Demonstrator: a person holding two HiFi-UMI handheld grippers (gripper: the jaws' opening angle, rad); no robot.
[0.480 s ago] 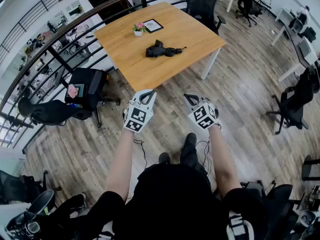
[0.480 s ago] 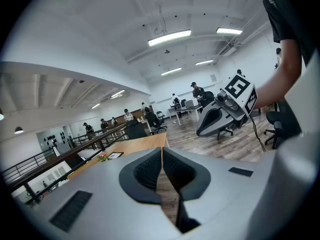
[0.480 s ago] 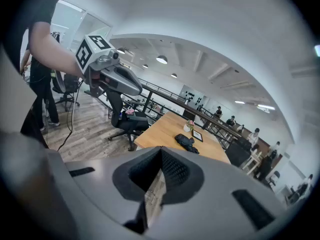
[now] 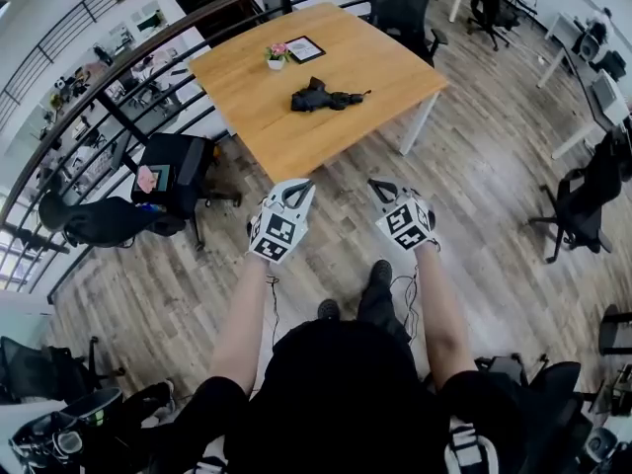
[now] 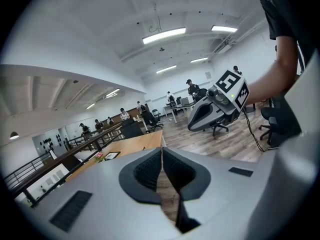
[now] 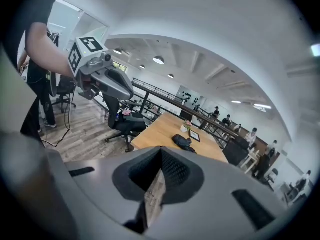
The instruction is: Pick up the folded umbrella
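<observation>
1. Since the earlier head view almost nothing has moved. Both grippers and the table sit only a touch further right in the frame, and the umbrella lies where it lay.
2. At the far left, a black wheeled office chair (image 4: 176, 178) stands on the grey-brown wood-plank floor (image 4: 494, 215), just below a dark curved metal railing (image 4: 197, 15).
3. The left gripper (image 4: 298, 186), grey with a marker cube, is held out in front of the person above the floor. Its jaws are pressed together with nothing between them, and it points towards the table.
4. The light wooden square table (image 4: 296, 131) with white legs bears three things. A small pot of pink flowers (image 4: 276, 55) and a black-framed picture (image 4: 302, 49) stand near its far edge. The folded black umbrella (image 4: 324, 96) lies flat near the table's middle, apart from those two and well apart from both grippers.
5. The right gripper (image 4: 379, 186), level with the left one, is likewise clenched on nothing. Its own view shows the umbrella ahead on the tabletop.
6. At the right edge stands another black office chair (image 4: 578, 205).
</observation>
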